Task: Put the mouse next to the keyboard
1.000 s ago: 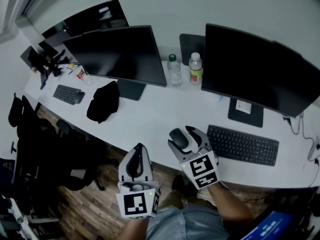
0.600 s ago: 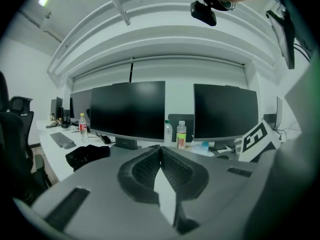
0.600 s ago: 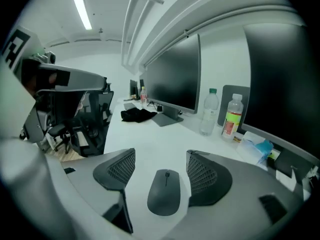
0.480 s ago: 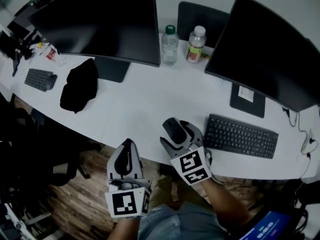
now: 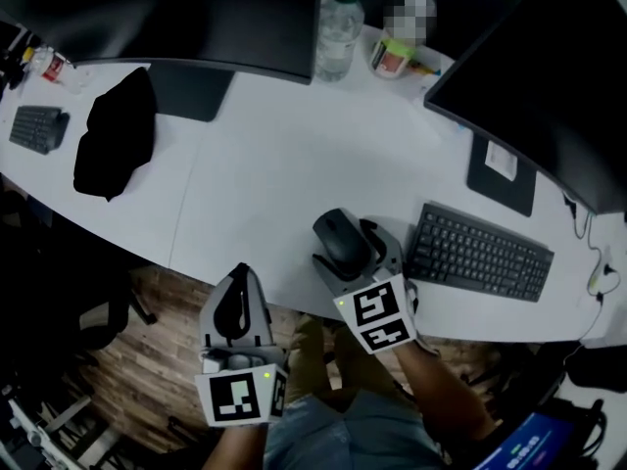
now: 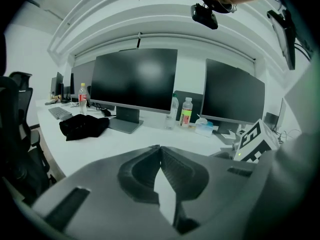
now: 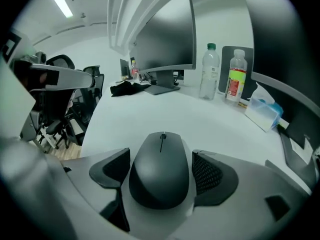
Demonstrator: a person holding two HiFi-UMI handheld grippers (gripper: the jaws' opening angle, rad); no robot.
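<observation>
The black mouse (image 5: 336,231) (image 7: 161,176) lies on the white desk (image 5: 265,174) just left of the black keyboard (image 5: 480,253), a small gap apart. My right gripper (image 5: 351,248) (image 7: 160,156) straddles it; its jaws have just been opening, and desk shows between the mouse and the right pad (image 7: 206,171), so the pads no longer press. My left gripper (image 5: 240,280) (image 6: 160,148) hangs off the desk's front edge over the wooden floor, shut, its tips meeting on nothing.
Two dark monitors (image 5: 196,13) (image 5: 549,96) stand at the back with two bottles (image 5: 338,32) between them. A black cloth (image 5: 113,130) and a second keyboard (image 5: 34,125) lie far left. A tissue box (image 7: 262,109) sits ahead right. Office chairs (image 7: 65,104) stand left.
Both grippers have come down. The right one has lowered the mouse to the desk beside the keyboard and spread its jaws off it. The left stays shut.
</observation>
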